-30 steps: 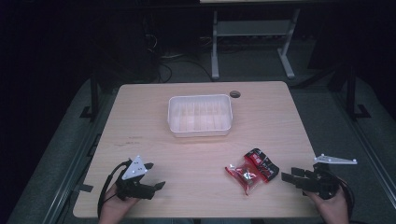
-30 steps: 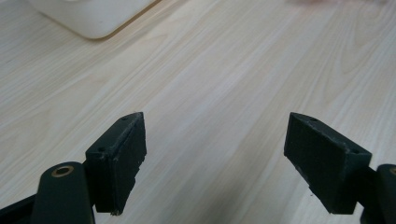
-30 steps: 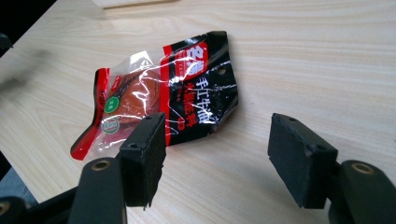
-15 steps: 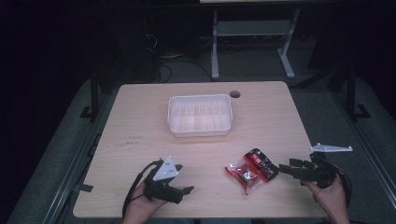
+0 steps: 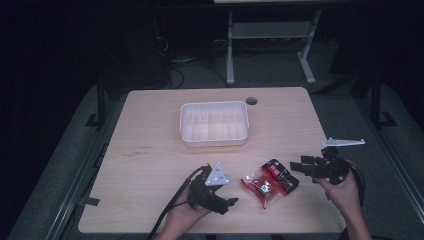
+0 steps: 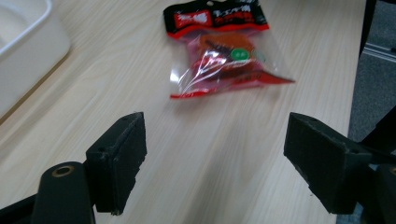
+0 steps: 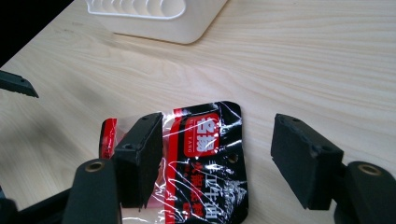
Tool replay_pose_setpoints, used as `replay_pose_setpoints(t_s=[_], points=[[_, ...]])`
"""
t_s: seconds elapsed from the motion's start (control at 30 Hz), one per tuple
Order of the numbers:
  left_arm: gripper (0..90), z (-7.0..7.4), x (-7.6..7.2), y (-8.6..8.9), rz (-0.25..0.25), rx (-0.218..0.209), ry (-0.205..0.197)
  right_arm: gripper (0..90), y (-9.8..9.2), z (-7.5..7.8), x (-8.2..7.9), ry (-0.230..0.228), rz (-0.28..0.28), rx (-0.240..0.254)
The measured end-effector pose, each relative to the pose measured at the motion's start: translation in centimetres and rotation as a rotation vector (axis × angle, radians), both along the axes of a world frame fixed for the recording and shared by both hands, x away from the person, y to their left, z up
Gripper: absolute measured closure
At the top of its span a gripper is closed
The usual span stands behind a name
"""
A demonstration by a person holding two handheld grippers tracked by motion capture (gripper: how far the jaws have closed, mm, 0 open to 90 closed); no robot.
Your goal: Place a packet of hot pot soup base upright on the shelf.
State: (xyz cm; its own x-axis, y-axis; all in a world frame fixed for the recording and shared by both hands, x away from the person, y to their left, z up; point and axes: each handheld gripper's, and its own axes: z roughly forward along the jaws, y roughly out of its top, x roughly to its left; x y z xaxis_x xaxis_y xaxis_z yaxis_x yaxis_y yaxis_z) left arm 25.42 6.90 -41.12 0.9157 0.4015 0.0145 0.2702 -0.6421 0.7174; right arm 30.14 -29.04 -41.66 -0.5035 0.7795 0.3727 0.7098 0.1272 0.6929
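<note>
A red and black snack packet (image 5: 270, 182) lies flat on the wooden table (image 5: 150, 130) near its front edge. In the left gripper view the packet (image 6: 224, 51) is ahead of the open jaws, apart from them. In the right gripper view the packet (image 7: 205, 158) lies under and between the open jaws. My left gripper (image 5: 231, 202) sits just left of the packet, held by a hand. My right gripper (image 5: 296, 167) hovers at the packet's right end. A white plastic bin (image 5: 214, 123) stands empty at the table's middle.
The white bin's corner (image 6: 23, 51) is at the left of the left gripper view, and its rim (image 7: 154, 14) at the top of the right gripper view. A small round hole (image 5: 251, 101) sits near the table's far edge. Metal frame legs (image 5: 270, 45) stand behind the table.
My left gripper has moved right toward the packet. My right gripper has shifted left, closing in on the packet's right end.
</note>
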Motion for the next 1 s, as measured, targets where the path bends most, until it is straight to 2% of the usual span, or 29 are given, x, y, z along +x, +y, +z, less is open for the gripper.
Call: replay_pose_setpoints(t_s=[0.03,0.07,0.17,0.27,0.3,0.33,0.4,0.47,0.53,0.6,0.63,0.67,0.73,0.83,0.87,1.0], points=[[20.7,0.0,0.0,0.0,0.000,0.000,0.000,33.6,0.0,0.0,0.0,0.000,0.000,0.000],[20.6,0.0,0.1,-0.9,-0.003,0.005,-0.003,33.4,0.1,0.0,0.2,0.002,-0.001,0.003],[20.7,0.0,0.1,-1.8,-0.009,0.009,-0.006,33.0,0.1,-0.2,0.6,0.007,0.004,0.004],[21.8,0.0,-0.1,-3.5,-0.021,0.060,-0.035,33.7,0.3,-0.3,0.9,0.020,0.017,0.014],[22.3,-0.3,-0.1,-4.7,-0.026,0.108,-0.050,33.8,0.3,-0.4,0.9,0.030,0.018,0.014],[22.3,-0.4,0.0,-5.3,-0.035,0.126,-0.053,33.5,0.4,-0.5,1.0,0.037,0.019,0.015],[22.8,-0.5,0.0,-5.9,-0.038,0.132,-0.058,33.4,0.4,-0.6,0.9,0.046,0.022,0.015],[22.9,-0.8,0.1,-7.4,-0.043,0.150,-0.077,32.5,0.5,-0.8,0.5,0.055,0.023,0.019],[22.9,-0.9,0.2,-7.9,-0.045,0.146,-0.069,32.2,0.4,-1.1,0.5,0.062,0.020,0.034],[22.9,-1.7,0.8,-9.4,-0.056,0.180,-0.042,31.4,0.4,-1.3,0.6,0.077,0.017,0.025],[22.9,-1.7,0.8,-9.4,-0.056,0.180,-0.042,31.9,0.5,-1.4,0.7,0.084,0.019,0.027],[22.9,-2.2,1.2,-10.2,-0.057,0.207,-0.034,32.0,0.6,-1.6,0.7,0.085,0.025,0.031],[22.9,-2.7,1.3,-10.6,-0.049,0.233,-0.045,32.7,0.8,-1.8,0.7,0.090,0.030,0.017],[22.8,-3.0,1.6,-10.7,-0.044,0.237,-0.023,33.2,0.8,-2.1,0.7,0.098,0.029,0.009],[22.6,-3.0,1.8,-10.7,-0.037,0.227,-0.010,33.4,0.7,-2.4,0.9,0.110,0.022,0.010],[22.6,-3.3,2.0,-10.9,-0.046,0.232,0.007,34.0,0.5,-2.9,1.1,0.126,0.020,0.029]])
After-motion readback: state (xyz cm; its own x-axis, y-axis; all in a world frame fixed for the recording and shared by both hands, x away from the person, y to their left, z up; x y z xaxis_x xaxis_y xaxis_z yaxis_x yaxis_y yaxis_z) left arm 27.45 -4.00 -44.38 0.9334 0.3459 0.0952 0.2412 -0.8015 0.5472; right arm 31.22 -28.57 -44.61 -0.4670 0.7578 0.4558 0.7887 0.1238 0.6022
